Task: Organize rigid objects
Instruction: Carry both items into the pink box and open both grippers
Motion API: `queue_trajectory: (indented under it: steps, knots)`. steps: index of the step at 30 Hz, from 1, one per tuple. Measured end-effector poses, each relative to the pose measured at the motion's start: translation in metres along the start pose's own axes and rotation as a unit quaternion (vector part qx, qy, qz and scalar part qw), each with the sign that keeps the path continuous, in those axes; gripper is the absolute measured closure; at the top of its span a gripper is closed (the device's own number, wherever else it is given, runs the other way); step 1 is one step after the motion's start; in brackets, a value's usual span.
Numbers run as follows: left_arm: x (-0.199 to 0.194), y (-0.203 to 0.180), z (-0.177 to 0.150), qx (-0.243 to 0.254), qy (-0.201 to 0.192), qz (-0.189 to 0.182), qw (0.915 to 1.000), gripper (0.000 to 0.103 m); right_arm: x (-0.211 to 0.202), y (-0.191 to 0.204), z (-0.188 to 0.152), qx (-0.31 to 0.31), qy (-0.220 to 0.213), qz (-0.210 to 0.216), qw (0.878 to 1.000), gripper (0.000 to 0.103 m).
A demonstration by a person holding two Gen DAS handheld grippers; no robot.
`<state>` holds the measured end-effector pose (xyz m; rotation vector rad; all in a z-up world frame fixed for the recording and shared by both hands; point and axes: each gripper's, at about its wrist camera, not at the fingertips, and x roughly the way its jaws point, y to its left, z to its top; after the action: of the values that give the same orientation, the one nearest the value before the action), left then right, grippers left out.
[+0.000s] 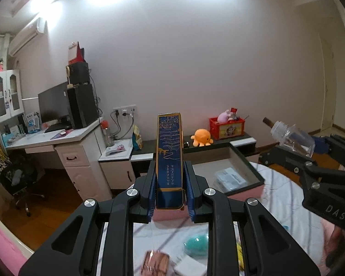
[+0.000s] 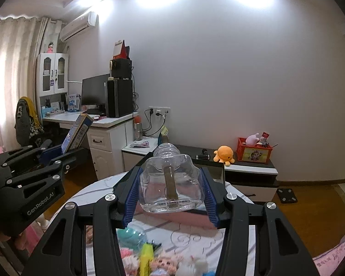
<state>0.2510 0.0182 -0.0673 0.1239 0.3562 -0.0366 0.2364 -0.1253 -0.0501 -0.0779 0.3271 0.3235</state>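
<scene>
My left gripper (image 1: 169,181) is shut on a long blue box with gold trim (image 1: 169,147), held up in the air and pointing away. The box also shows in the right wrist view (image 2: 77,132). My right gripper (image 2: 171,189) is shut on a clear glass bottle (image 2: 171,181) with a brown stopper, held above the bed. The bottle also shows at the right of the left wrist view (image 1: 292,138). An open storage box with a dark rim and pink sides (image 1: 248,161) sits on the bed ahead, with a white packet inside.
Small items lie on the white bedspread (image 1: 282,197) below: a teal egg shape (image 1: 196,243), a pink packet (image 1: 155,262), small dolls (image 2: 163,263). Beyond stand a desk with monitor (image 1: 53,105), a low cabinet with an orange plush (image 1: 201,138) and a red crate (image 1: 226,127).
</scene>
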Motion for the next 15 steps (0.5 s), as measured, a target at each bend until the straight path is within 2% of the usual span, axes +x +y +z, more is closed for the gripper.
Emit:
queue_trajectory:
  steps: [3, 7, 9, 11, 15]
  knots:
    - [0.043, 0.001, 0.006, 0.008, 0.031, -0.010, 0.9994, 0.081, 0.032, -0.010, 0.006, -0.001, 0.020, 0.004, 1.000, 0.052]
    - [0.110, 0.000, 0.004, 0.017, 0.091, -0.021, 0.9954, 0.081, 0.086, -0.022, 0.006, 0.003, 0.066, 0.012, 0.998, 0.052]
    - [0.150, -0.003, -0.004, 0.017, 0.136, -0.036, 0.9899, 0.081, 0.117, -0.027, 0.000, -0.004, 0.099, 0.003, 0.995, 0.052]
    - [0.174, -0.008, -0.013, 0.016, 0.168, -0.049, 0.9844, 0.081, 0.145, -0.032, -0.009, 0.004, 0.134, 0.014, 0.991, 0.052]
    - [0.215, -0.015, -0.036, 0.032, 0.220, -0.035, 0.9744, 0.081, 0.187, -0.033, -0.030, 0.006, 0.195, 0.030, 0.980, 0.052]
